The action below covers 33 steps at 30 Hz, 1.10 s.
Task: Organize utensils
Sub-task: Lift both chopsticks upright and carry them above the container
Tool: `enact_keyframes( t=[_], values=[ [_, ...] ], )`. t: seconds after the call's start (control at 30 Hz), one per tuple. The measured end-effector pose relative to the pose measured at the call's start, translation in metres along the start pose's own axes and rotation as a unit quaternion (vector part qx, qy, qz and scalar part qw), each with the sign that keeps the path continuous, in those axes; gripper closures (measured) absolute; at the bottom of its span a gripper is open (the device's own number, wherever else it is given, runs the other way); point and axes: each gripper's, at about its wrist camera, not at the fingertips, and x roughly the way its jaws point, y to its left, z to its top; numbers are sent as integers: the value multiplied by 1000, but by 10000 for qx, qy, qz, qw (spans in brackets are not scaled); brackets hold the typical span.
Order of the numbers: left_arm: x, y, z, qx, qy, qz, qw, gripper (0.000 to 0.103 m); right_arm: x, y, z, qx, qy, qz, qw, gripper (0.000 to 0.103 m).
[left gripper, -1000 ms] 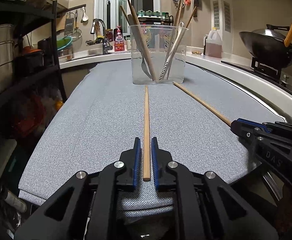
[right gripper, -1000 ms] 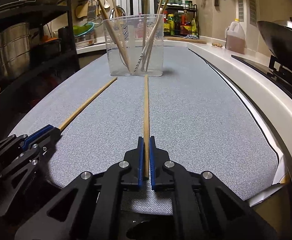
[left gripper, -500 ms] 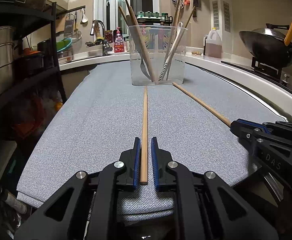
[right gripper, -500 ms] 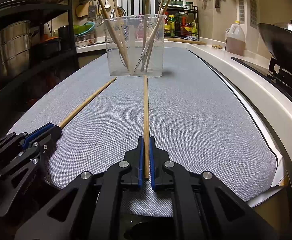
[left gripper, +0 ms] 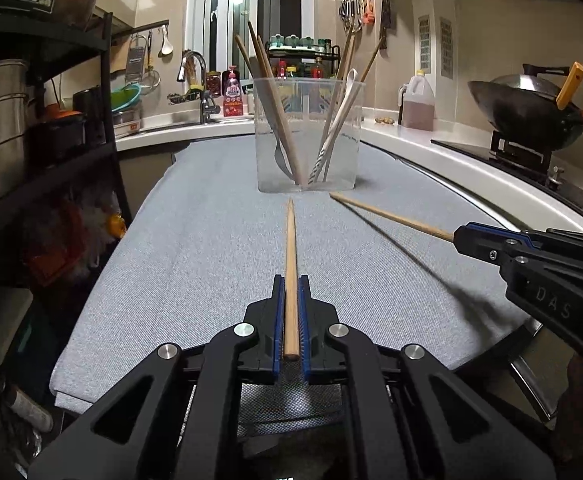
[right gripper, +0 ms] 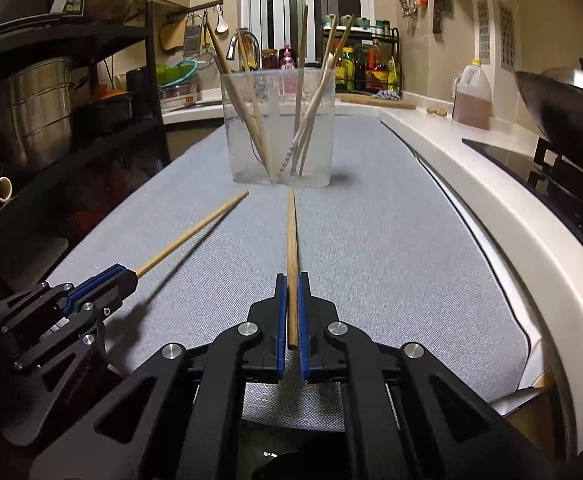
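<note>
— Cloth (left gripper: 195, 240), grey, spreads under both sets of jaws; what stands beyond them?

— Clear tub (left gripper: 309, 136) of utensils, straight ahead of the fingertips.

— And the grips?

— Left gripper (left gripper: 290, 280) has closed its jaws on one chopstick (left gripper: 290, 248). Right gripper (right gripper: 291, 278) is clamped on another chopstick (right gripper: 292, 236). Both sticks point ahead at the tub.

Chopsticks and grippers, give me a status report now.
Left gripper shut on left chopstick. Right gripper shut on right chopstick. Both tips point at clear container. Nothing between.
</note>
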Motion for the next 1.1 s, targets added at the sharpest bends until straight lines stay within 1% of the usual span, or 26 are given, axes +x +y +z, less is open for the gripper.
enact_keyframes(
  t=[0.33,0.7,0.9,1.1],
  values=[
    [-18,-1,13,-17,-237,-34,9997,96,-26,-1,15,-48,-310,2,9995,98],
    [-28,5,23,-105,-314,-103,9994,96,-40,-7,31,48,-518,108,9986,98],
    [-34,18,40,-171,-449,-124,9988,96,-49,-7,49,79,-665,210,9975,98],
    [-36,34,76,-160,-575,-188,9980,96,-55,-2,74,94,-807,370,9960,98]
  ],
)
